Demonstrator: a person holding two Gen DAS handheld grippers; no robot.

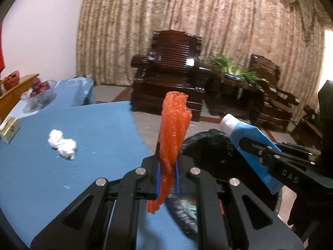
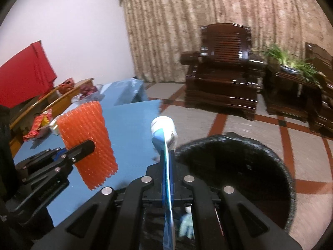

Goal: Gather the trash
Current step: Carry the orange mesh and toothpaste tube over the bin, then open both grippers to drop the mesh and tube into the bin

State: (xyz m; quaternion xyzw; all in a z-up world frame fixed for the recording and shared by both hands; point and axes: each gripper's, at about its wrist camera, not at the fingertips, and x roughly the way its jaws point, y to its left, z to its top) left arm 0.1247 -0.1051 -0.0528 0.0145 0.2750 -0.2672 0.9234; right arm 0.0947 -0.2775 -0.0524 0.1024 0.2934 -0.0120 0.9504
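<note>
Left gripper (image 1: 166, 177) clamped on a floppy orange bubble-textured plastic sheet (image 1: 173, 129); right gripper (image 2: 167, 185) clamped on a flattened blue-and-white tube (image 2: 164, 135). Both carried near the black round bin (image 2: 239, 166), just off the blue worktop (image 1: 83, 135). Risk: letting go early, dropping either beside the rim. Crumpled white tissue (image 1: 62, 143) left behind.

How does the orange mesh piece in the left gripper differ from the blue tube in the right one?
The orange mesh piece is a floppy, open-textured sheet; the blue tube is smooth, flattened and has a white cap. The mesh piece is one colour; the tube is blue and white. Both are pinched in shut grippers, left gripper and right gripper, near the black bin.
</note>
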